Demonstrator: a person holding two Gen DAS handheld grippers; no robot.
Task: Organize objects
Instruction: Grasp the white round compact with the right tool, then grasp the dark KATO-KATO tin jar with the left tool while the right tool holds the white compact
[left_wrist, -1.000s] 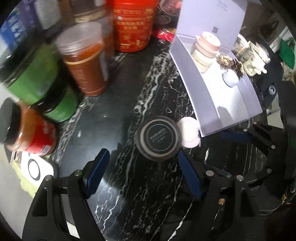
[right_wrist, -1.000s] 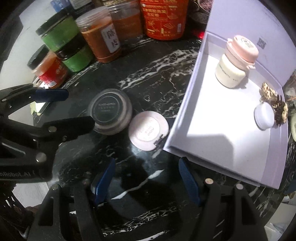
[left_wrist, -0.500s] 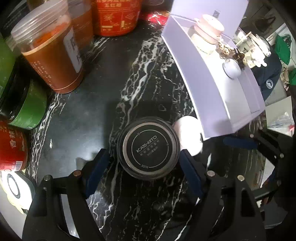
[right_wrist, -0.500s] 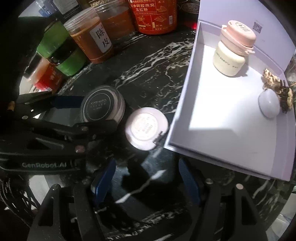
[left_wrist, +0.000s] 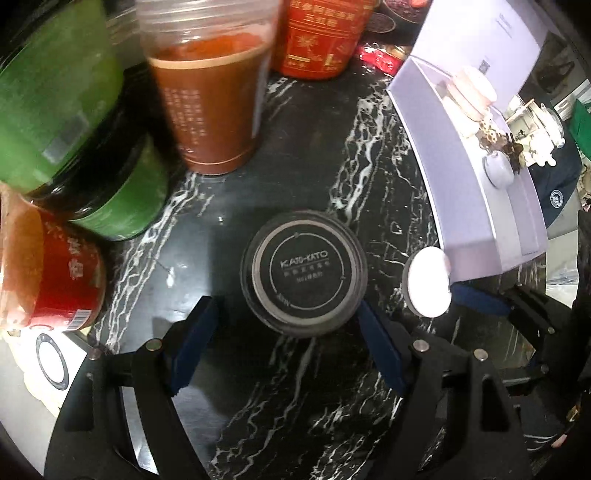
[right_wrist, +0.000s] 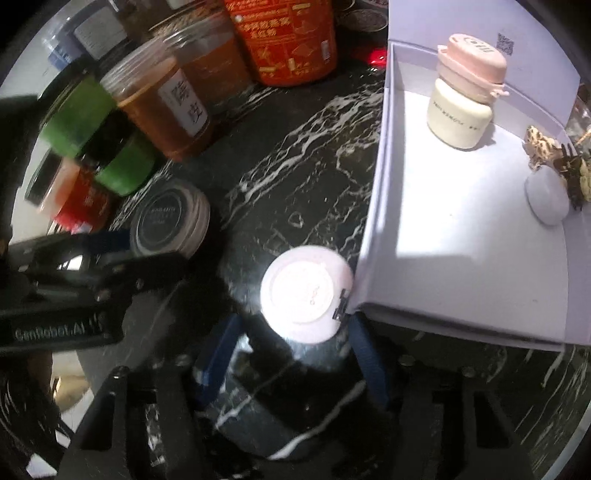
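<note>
A black round jar stands on the black marble top, partly between the fingertips of my left gripper, which is open; the right pad is close to the jar's rim, the left pad stands apart. A pale pink compact lies against the corner of the open lavender box. My right gripper is closing around the compact's near edge, with a gap still showing at the left pad. The box holds a cream bottle with a pink cap, a white oval case and a leopard-print clip.
Jars crowd the far left: green ones, a red one, an orange-brown one and a red-orange canister. The marble top is bare between the jars and the box. My two grippers sit side by side.
My left gripper came down and forward until its tips flank the black jar. My right gripper moved up to the pink compact and its jaws narrowed around it.
</note>
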